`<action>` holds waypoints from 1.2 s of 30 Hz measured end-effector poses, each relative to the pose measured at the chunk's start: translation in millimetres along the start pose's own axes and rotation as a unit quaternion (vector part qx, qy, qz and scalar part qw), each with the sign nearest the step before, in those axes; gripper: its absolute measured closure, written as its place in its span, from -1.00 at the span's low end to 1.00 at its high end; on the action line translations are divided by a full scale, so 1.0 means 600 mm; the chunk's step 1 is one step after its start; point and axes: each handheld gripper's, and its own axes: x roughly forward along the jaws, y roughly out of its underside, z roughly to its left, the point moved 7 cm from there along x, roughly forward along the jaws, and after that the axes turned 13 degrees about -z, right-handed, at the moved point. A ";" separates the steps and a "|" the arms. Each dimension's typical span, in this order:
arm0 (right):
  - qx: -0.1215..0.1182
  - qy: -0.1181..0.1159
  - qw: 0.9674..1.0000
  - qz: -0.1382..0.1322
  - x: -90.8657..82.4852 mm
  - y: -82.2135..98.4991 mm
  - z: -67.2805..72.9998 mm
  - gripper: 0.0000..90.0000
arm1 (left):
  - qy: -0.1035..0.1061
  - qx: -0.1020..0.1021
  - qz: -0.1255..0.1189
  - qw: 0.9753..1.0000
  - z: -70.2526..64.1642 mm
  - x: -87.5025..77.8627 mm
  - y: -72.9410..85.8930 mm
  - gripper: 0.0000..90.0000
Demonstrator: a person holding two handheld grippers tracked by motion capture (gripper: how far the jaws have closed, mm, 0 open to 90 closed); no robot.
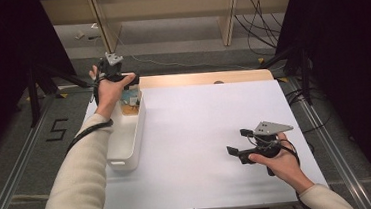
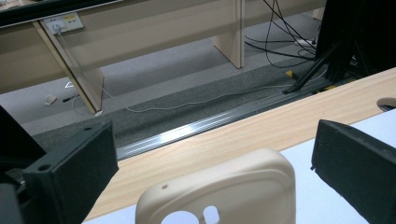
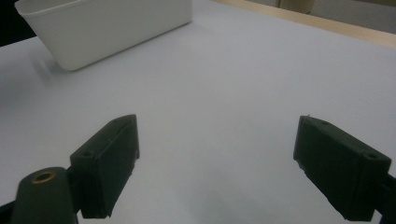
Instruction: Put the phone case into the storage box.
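A beige plastic case (image 2: pixel 224 191), flat with rounded corners and cut-out holes, stands up between the two black jaws of the left gripper (image 2: pixel 212 163) in the left gripper view; the jaws stand wide apart on either side of it and neither pad touches it, so the left gripper is open. The case's top edge sits lower than the jaw tips, a little nearer the left jaw than the right. Behind it runs the wooden far edge of the table (image 2: pixel 261 130), then grey floor with loose cables. In the high view the left gripper (image 1: pixel 121 82) is held over the far end of a long white bin (image 1: pixel 126 139) at the left side of the table, and small items lie in that end of the bin (image 1: pixel 130 101), too small to tell apart. The white tabletop (image 1: pixel 201 133) spreads to the right. Well apart from the bin, near the table's right front, the right hand (image 1: pixel 278 160) holds the right gripper (image 1: pixel 240 141) just above the bare surface, pointing left toward the bin; its jaws are spread wide with nothing between them, seen clearly in the right gripper view (image 3: pixel 215 163)
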 end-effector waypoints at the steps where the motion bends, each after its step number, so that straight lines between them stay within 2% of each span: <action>1: 0.000 0.000 1.000 0.000 0.000 0.000 0.000 -0.66 | 0.002 0.000 -0.001 1.000 -0.002 -0.001 -0.001 -1.00; 7: -0.001 0.001 1.000 -0.001 0.000 0.000 0.000 -0.66 | 0.007 -0.008 -0.001 1.000 -0.006 -0.013 -0.008 -1.00; 19: 0.000 0.002 1.000 0.000 0.000 -0.001 -0.001 -0.66 | 0.019 0.006 -0.004 1.000 -0.013 -0.042 -0.022 -1.00; 20: -0.001 0.002 1.000 0.000 0.000 -0.001 -0.001 -0.66 | 0.013 -0.011 0.004 1.000 -0.018 -0.046 -0.019 -0.99; 23: -0.001 0.002 1.000 0.000 0.000 -0.001 0.000 -0.66 | 0.022 -0.001 0.002 1.000 -0.019 -0.052 -0.019 -0.99; 36: -0.001 0.002 1.000 -0.001 0.000 -0.001 0.000 -0.66 | 0.046 0.005 -0.002 0.999 -0.031 -0.083 -0.020 -0.97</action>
